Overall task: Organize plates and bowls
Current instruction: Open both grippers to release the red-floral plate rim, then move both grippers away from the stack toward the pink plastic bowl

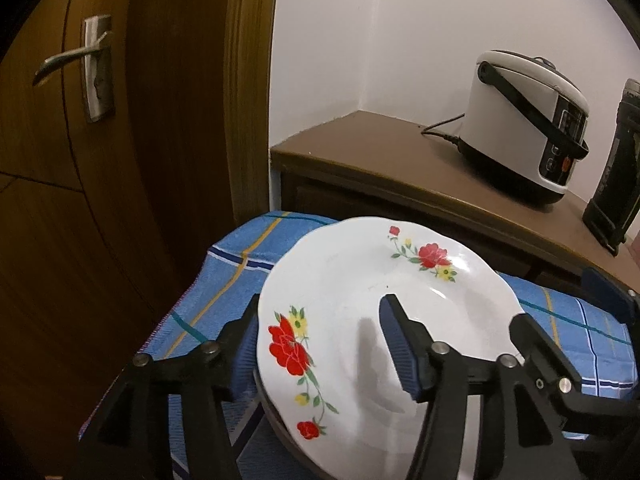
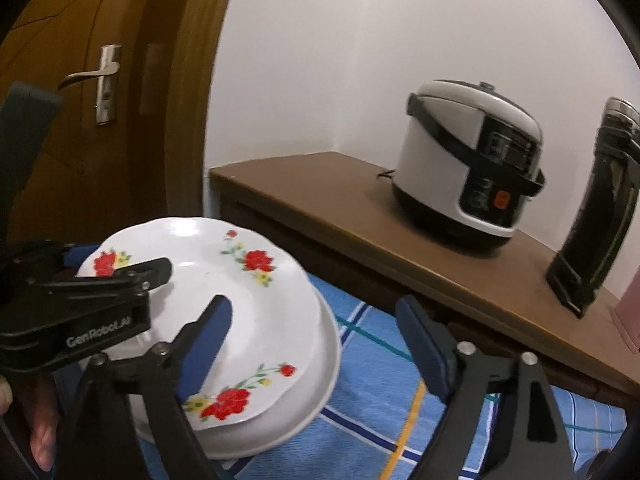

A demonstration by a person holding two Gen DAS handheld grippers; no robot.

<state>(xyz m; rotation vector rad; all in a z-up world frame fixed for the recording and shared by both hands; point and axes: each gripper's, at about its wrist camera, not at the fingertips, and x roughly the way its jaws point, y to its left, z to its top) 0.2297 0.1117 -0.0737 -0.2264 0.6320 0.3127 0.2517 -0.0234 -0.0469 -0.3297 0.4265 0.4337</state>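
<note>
Left gripper (image 1: 320,344) open wide, jaws straddling the near-left rim of the floral plate (image 1: 360,300), one finger outside the edge, the other over the plate's well, pads not pressing on it. Right gripper (image 2: 316,340) spread wide too, left finger above the plate's near edge, right finger out over the cloth, nothing clamped. In the right wrist view, part of a hand (image 2: 36,432) at the lower left corner behind the left gripper's body.

Floral plate resting on top of a plain white plate (image 2: 312,400), whose rim shows beneath it on the right; the stack sitting on a blue checked cloth (image 2: 380,420). Red flower sprays around the upper plate's scalloped rim.

Beyond the cloth, a brown wooden sideboard (image 1: 360,152) carrying a white rice cooker (image 1: 524,128) with its cord trailing left, and a tall black flask (image 2: 596,216) just right of it. Farther left, a wooden door (image 1: 48,200) with a metal lever handle (image 1: 72,58). White wall (image 1: 400,32) behind.
</note>
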